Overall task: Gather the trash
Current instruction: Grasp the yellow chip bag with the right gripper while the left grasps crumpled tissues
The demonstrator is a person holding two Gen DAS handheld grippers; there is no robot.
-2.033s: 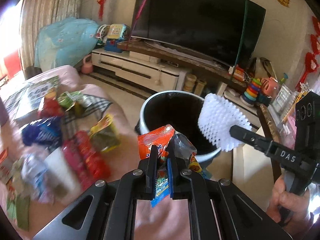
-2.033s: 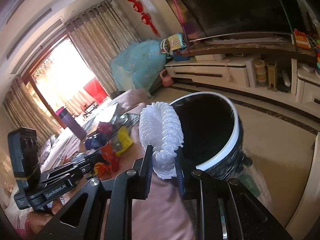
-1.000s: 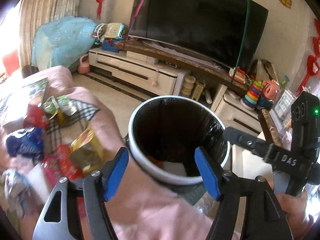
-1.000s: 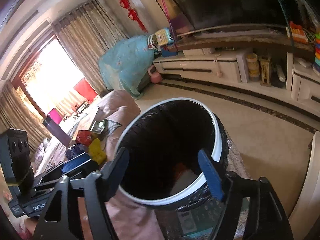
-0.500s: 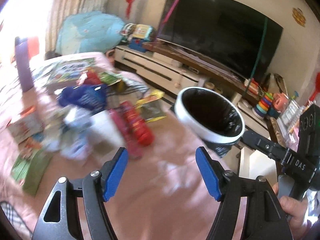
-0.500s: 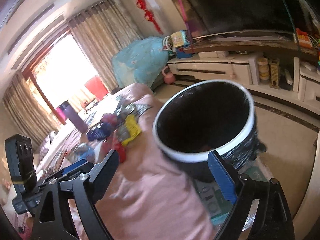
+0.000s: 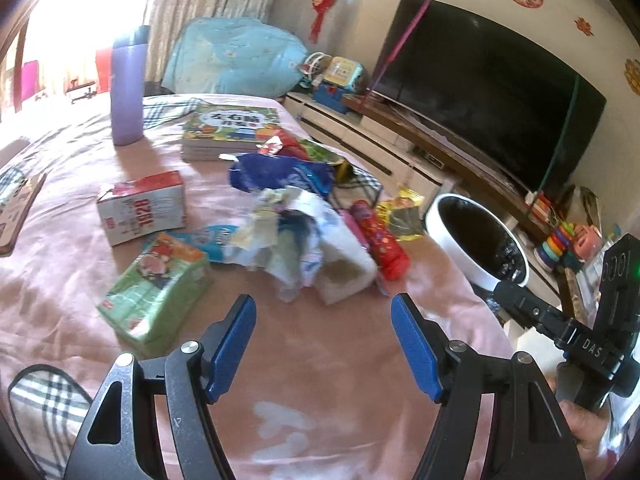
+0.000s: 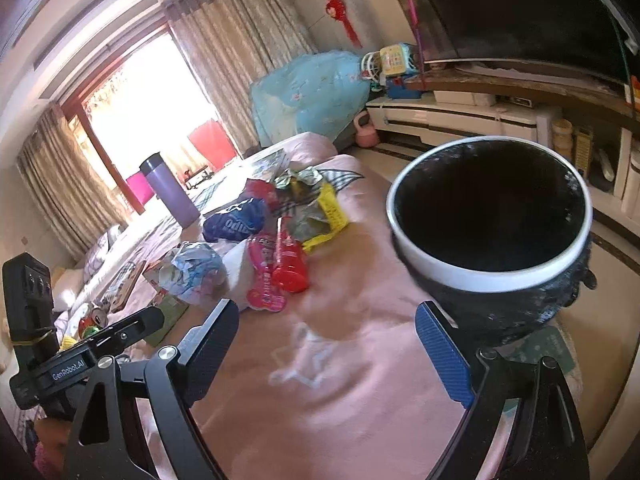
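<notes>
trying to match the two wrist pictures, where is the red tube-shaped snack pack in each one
Left wrist view: the red snack pack lies right of centre on the pink cover, at the right edge of the trash pile, left of the bin.
Right wrist view: the same pack sits left of centre, at the near end of the pile.
Shared landmark: the white-rimmed bin, to the pack's right in both.

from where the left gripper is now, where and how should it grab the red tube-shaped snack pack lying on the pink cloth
Grip the red tube-shaped snack pack across its narrow width, near the rounded end facing the left gripper. Come from above and the near side, since it lies flat, long axis pointing away, with a white crumpled wrapper tight against its left. The open jaws would probably need rolling to span it.
</notes>
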